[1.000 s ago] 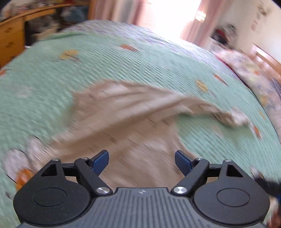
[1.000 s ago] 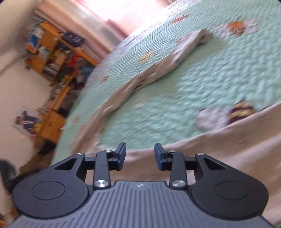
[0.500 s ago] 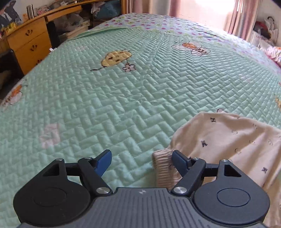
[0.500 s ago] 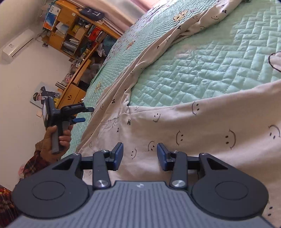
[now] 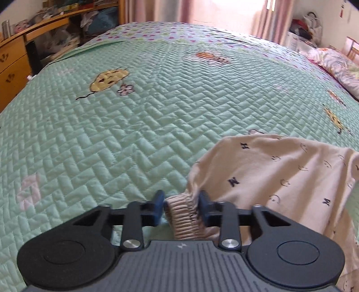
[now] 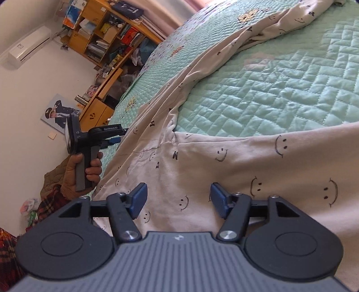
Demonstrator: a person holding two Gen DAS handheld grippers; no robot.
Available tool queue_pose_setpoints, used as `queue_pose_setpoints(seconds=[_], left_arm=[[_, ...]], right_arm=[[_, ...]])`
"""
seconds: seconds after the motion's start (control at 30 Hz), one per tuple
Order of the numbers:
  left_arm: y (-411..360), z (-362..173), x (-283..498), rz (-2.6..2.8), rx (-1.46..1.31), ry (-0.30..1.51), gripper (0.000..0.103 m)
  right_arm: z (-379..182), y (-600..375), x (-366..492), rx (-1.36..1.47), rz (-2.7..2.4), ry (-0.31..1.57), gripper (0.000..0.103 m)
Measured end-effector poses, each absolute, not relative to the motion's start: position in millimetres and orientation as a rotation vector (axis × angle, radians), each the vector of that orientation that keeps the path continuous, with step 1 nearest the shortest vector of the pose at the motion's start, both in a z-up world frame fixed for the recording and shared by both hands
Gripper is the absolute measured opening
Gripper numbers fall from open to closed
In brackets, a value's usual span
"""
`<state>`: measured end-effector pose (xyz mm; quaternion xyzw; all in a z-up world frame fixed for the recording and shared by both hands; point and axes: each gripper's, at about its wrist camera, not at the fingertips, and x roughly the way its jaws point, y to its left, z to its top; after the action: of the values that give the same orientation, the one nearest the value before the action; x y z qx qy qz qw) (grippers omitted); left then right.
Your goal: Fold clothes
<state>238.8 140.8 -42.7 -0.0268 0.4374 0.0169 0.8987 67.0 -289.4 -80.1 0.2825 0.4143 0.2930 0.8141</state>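
Two hand-held grippers work over a bed spread with a mint-green quilted cover stitched in a herringbone pattern, with embroidered beehives and flowers on it. Printed on the cream garment are small black smiley faces and scattered letters, H and M among them. On the side of the left hand-held gripper, seen from the right wrist view, runs a line of white lettering too small to read surely.

The garment lies along the near edge of the bed, one long part trailing toward the far corner. Its ribbed cuff sits between the left hand-held gripper's blue pads, whose jaws have just been closing; the pads press the cuff from both sides, grasping it. The right hand-held gripper hovers over the garment's body, jaws just opened wide, nothing pinched.

Beyond the bed stand a wooden desk with drawers and a bookshelf crammed with books and boxes. A white air conditioner hangs on the wall, a portrait poster lower down. Pink curtains glow with daylight.
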Motion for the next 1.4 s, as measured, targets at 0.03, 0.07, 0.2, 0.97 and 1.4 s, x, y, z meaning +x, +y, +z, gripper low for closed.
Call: queue_pose_setpoints(seconds=[0.03,0.07,0.2,0.97,1.4], left_arm=[[137,-42,238,0.039,-0.029,0.900,0.026],[134,-41,238,0.041,-0.003,0.895,0.025],[128,-39,236,0.055,0.069,0.872,0.024],[148,-34,238,0.146,0.125,0.857,0.049],[156,-26,220,0.150,0.081,0.873,0.058]], right_arm=[[-79,-288,66,0.581,0.628,0.881,0.064],[-78,-286,65,0.566,0.626,0.878,0.064],[-77,-282,62,0.533,0.618,0.871,0.064],[-43,-239,59,0.515,0.842,0.788,0.065],[-77,-65,85,0.482,0.998,0.951,0.068]])
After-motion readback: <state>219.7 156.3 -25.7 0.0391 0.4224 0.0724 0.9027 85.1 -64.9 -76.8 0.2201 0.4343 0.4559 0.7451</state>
